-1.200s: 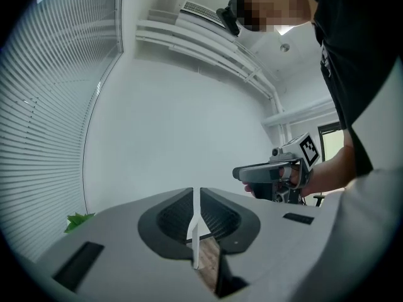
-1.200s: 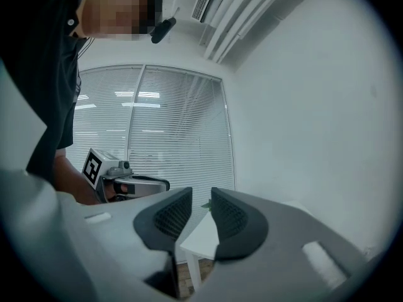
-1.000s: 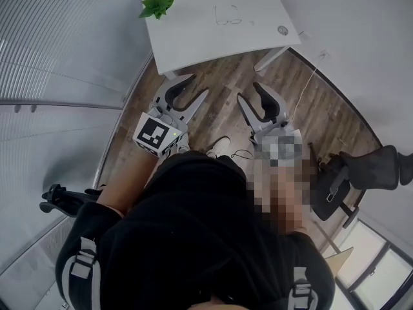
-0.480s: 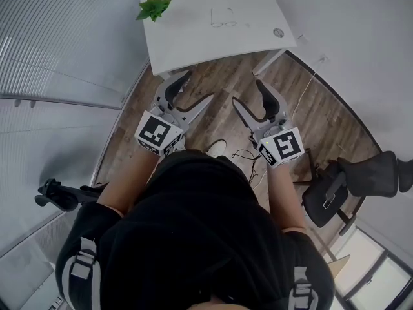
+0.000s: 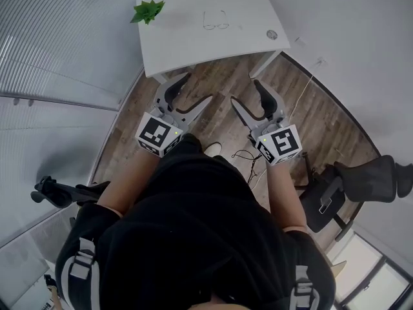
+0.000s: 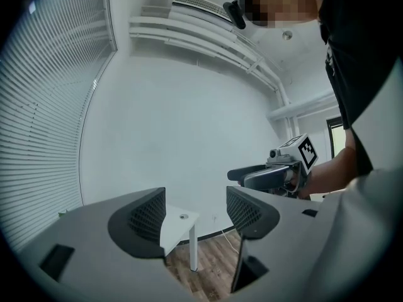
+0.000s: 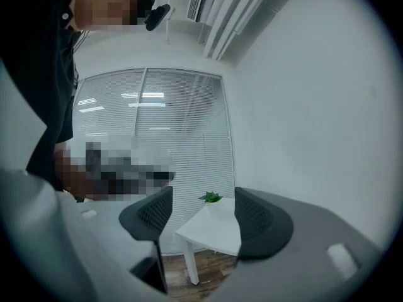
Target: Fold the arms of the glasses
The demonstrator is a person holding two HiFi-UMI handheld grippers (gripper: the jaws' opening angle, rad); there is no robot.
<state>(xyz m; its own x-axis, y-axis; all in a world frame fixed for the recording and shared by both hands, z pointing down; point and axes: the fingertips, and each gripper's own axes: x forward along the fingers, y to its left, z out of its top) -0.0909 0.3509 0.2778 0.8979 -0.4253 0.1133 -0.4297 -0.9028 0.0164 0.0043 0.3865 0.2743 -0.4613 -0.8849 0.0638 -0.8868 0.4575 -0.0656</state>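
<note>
Glasses [image 5: 216, 23] lie on the table [image 5: 187, 47], right of the plant [image 5: 147, 10].

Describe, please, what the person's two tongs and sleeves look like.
Both the left tongs and the right tongs are light grey. Each has two curved, tapering jaws that carry black textured pads. Each also bears a white cube printed with black square markers. The person wears a black short-sleeved top with grey buckled straps at the shoulders.

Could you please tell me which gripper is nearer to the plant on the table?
Left. The left gripper is short of the table, toward the end with the plant; the right gripper is beside it, farther across from the plant.
</note>
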